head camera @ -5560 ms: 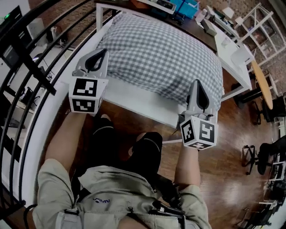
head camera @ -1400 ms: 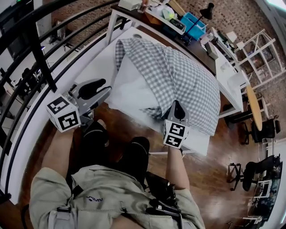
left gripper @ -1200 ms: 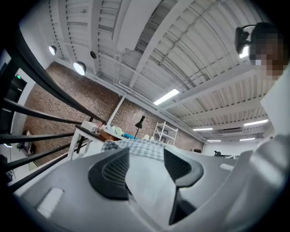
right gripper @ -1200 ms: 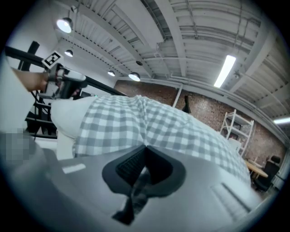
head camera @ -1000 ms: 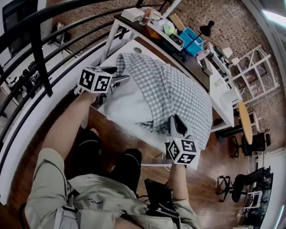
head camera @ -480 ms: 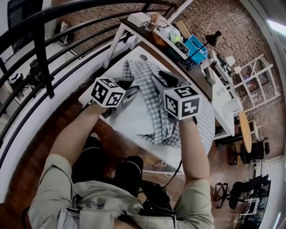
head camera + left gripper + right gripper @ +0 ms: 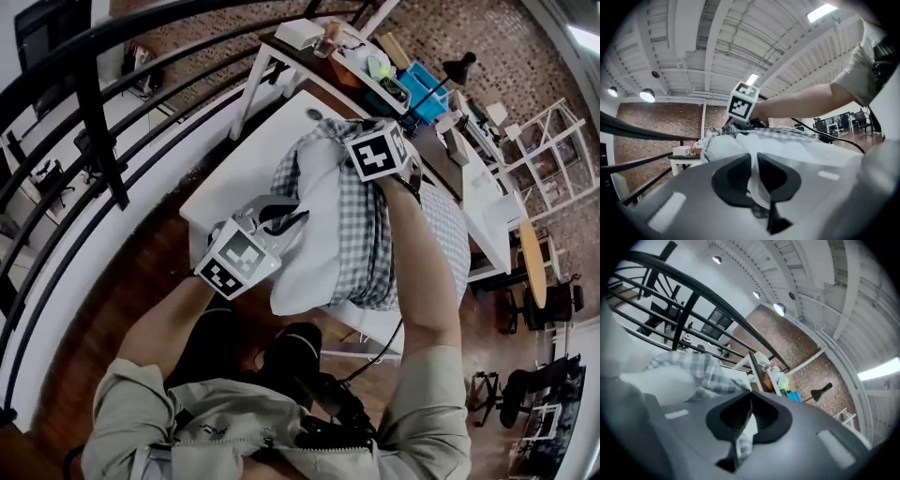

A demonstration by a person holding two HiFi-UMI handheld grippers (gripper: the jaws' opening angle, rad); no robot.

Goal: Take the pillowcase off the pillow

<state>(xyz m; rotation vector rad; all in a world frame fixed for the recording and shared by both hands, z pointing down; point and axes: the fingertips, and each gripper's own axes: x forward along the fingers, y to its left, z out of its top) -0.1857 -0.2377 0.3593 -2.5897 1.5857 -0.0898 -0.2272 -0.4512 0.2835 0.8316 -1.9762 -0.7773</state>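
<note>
A white pillow (image 7: 314,234) lies on the white table (image 7: 234,164), half out of its grey checked pillowcase (image 7: 367,246), which is bunched along the right side and the far end. My left gripper (image 7: 286,217) is at the pillow's near left edge. Its jaws have just been closing, and in the left gripper view it (image 7: 753,161) is shut on white pillow fabric. My right gripper (image 7: 373,150) is over the far end, its jaws hidden under the marker cube. Its jaws have also just been closing, and in the right gripper view it (image 7: 751,413) pinches checked cloth (image 7: 689,366).
A black railing (image 7: 103,122) curves along the left. A brown desk (image 7: 361,61) with boxes, a blue bin and a lamp stands behind the table. A white shelf unit (image 7: 548,141) and chairs are at the right. The person's knees are under the table's near edge.
The right gripper swung from the pillow's near end to its far end and shut on checked cloth. The left gripper came nearer, rolled and shut on the bare pillow. More white pillow shows.
</note>
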